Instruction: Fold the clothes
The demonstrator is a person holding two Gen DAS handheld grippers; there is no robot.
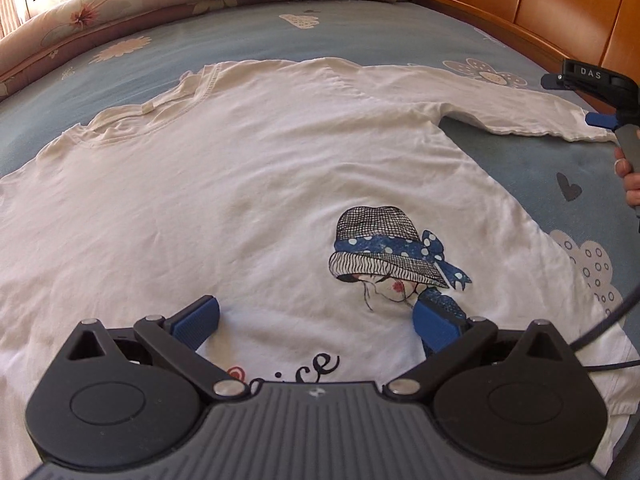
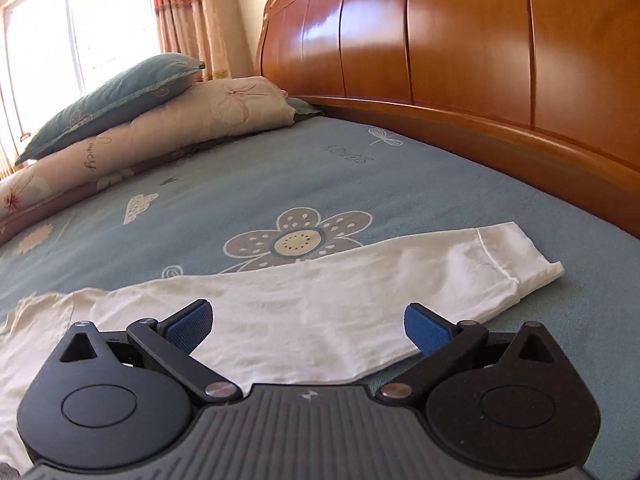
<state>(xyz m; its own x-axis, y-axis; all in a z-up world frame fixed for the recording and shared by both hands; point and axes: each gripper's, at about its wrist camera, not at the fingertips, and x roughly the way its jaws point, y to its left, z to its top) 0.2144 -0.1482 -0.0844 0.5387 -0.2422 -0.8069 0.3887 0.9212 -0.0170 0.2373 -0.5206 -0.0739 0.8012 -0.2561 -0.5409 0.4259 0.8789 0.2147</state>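
Observation:
A white long-sleeved shirt [image 1: 224,184] lies spread flat on the bed, front up, with a print of a hat-wearing figure [image 1: 394,256]. My left gripper [image 1: 316,322] hovers open over the shirt's lower front, nothing between its blue pads. The shirt's right sleeve [image 2: 360,280] stretches out toward the headboard, cuff [image 2: 516,256] at its far end. My right gripper [image 2: 308,326] stands open just above the middle of that sleeve. In the left wrist view the right gripper [image 1: 600,92] shows at the far right edge near the cuff, held by a hand [image 1: 630,184].
The bed has a blue-grey sheet [image 2: 280,168] with flower prints. A wooden headboard [image 2: 480,48] runs along the right. Stacked pillows [image 2: 152,120] lie at the back left by a curtained window [image 2: 80,24]. A black cable [image 1: 616,320] loops at the right.

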